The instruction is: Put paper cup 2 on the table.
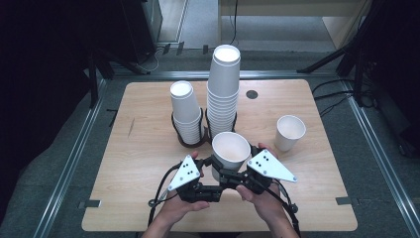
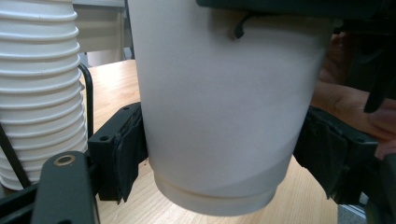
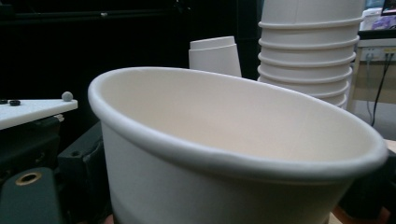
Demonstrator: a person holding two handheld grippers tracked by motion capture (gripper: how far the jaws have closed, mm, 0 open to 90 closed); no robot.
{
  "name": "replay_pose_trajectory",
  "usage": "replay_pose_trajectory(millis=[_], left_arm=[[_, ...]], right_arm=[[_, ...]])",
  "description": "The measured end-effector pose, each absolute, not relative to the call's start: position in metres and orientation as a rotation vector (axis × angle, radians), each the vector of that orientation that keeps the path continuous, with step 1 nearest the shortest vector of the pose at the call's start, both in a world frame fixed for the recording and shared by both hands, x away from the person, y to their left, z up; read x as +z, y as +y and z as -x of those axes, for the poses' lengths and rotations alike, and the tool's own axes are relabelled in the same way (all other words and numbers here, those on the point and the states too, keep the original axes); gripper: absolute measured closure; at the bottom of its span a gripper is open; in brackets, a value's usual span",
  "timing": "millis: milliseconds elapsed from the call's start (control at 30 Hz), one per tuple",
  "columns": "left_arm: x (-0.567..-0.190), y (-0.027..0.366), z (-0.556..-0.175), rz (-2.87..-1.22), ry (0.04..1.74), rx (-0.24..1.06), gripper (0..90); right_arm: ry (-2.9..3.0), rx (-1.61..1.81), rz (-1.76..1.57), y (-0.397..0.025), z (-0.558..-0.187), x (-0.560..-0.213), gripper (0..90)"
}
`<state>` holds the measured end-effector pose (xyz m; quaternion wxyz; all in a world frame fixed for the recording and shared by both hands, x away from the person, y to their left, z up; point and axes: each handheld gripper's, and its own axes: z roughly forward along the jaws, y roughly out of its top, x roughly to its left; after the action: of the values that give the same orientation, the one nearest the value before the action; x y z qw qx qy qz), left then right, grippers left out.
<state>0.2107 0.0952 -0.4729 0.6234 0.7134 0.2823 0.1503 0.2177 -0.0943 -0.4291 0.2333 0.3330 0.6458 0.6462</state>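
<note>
A white paper cup (image 1: 231, 148) stands upright at the front middle of the wooden table (image 1: 143, 148), held between both grippers. In the left gripper view, my left gripper (image 2: 219, 154) is shut on the cup (image 2: 219, 102) low down, with a pad (image 2: 123, 156) pressed on each side and the base just above the wood. In the right gripper view the cup's rim (image 3: 224, 158) sits between the jaws of my right gripper (image 3: 224, 186), which grips it higher up. From above, the left gripper (image 1: 214, 171) and right gripper (image 1: 236, 173) meet at the cup's near side.
Behind the held cup, a black wire holder (image 1: 190, 141) carries a short stack of cups (image 1: 185, 111) and a tall stack (image 1: 224, 84). A single cup (image 1: 289, 131) stands at the right. A black round plug (image 1: 252, 94) lies in the table's far side.
</note>
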Motion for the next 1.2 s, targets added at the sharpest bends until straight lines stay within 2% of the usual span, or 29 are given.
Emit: replay_pose_trajectory(millis=[700, 833, 1033, 1200], left_arm=[[-0.474, 0.096, -0.21, -1.664, 0.633, 0.376, 25.1], [-0.475, 0.096, -0.21, -1.658, 0.631, 0.383, 25.4], [-0.478, 0.094, -0.209, -1.678, 0.625, 0.428, 25.4], [-0.48, 0.095, -0.208, -1.667, 0.616, 0.439, 24.6]], right_arm=[[1.823, 1.772, -0.903, -0.095, -0.219, -0.428, 7.2], [1.84, 1.804, -0.937, -0.096, -0.22, -0.424, 0.0], [1.82, 1.789, -0.945, -0.097, -0.22, -0.413, 0.0], [1.83, 1.744, -0.946, -0.096, -0.218, -0.414, 4.6]])
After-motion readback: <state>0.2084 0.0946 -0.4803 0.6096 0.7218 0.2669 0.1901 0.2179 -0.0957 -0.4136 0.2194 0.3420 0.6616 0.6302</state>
